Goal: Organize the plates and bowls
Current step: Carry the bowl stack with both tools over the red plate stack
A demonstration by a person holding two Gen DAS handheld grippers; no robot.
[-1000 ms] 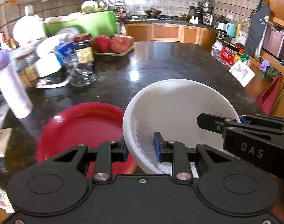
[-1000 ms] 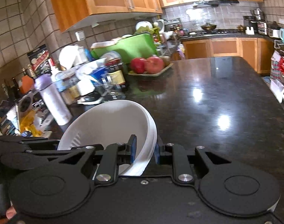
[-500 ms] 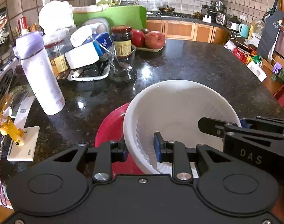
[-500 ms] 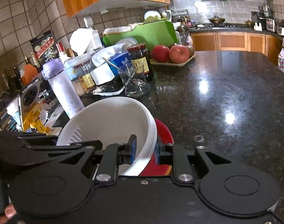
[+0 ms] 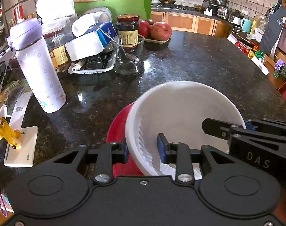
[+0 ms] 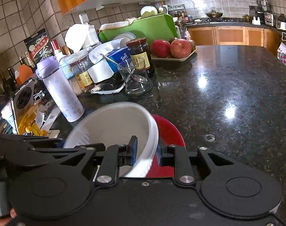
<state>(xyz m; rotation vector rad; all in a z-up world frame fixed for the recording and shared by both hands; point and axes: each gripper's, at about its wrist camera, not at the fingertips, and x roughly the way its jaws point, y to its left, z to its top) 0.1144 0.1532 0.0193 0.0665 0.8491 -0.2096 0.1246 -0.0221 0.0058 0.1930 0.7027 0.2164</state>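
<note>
A white bowl [image 5: 180, 109] sits tilted over a red plate [image 5: 116, 130] on the dark granite counter, its far rim blurred. My left gripper [image 5: 143, 150] straddles the bowl's near-left rim. Its jaws are opening, one pad outside the wall and one inside, no longer pressing. In the right wrist view the same bowl [image 6: 109, 124] has the plate [image 6: 167, 131] showing past its right side. My right gripper [image 6: 146, 153] is shut on the bowl's right rim, its jaws just starting to ease apart. Most of the plate is hidden under the bowl.
Clutter crowds the left and back: a lilac bottle [image 5: 39, 71], a glass with a spoon [image 5: 128, 56], a dark jar [image 5: 128, 30], a tray of apples [image 5: 158, 32], and a white card [image 5: 20, 146] by the near edge. Bare counter [image 6: 227, 94] stretches to the right.
Both grippers carried the bowl to the left over the red plate, which now lies mostly under it. The bottle and glass are closer. The left jaws have widened a little.
</note>
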